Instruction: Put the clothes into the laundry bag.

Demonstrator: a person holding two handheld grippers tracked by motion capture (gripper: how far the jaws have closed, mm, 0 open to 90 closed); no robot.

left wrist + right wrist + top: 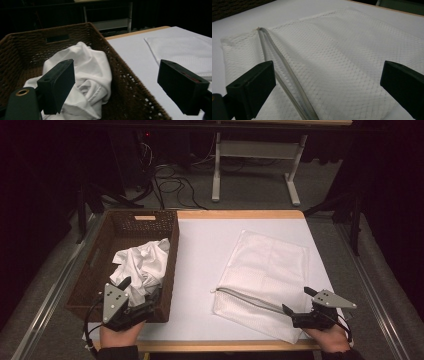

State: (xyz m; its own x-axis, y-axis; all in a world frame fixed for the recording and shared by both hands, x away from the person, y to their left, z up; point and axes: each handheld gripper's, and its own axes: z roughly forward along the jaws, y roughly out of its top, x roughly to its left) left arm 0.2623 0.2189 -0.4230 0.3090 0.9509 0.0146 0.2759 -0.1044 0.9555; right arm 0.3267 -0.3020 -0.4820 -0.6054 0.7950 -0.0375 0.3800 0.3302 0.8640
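Note:
A brown wicker basket [102, 247] stands on the table's left side with a crumpled white cloth [142, 262] inside. My left gripper [141, 293] is open at the basket's near right corner. In the left gripper view its jaws straddle the basket's right wall [125, 75], with one jaw over the cloth [87, 67] and the other over the table. A flat white mesh bag [267, 275] with a grey zipper [245, 299] lies to the right. My right gripper [298, 301] stands open at the bag's near edge. Its jaws flank the mesh bag [342, 57] and zipper [287, 75], holding nothing.
The table [200, 265] has a white top with a wooden edge. Bare white surface lies between basket and bag. Beyond the far edge are floor cables [170, 185] and the white legs of another desk [216, 175]. Metal rails run along both sides.

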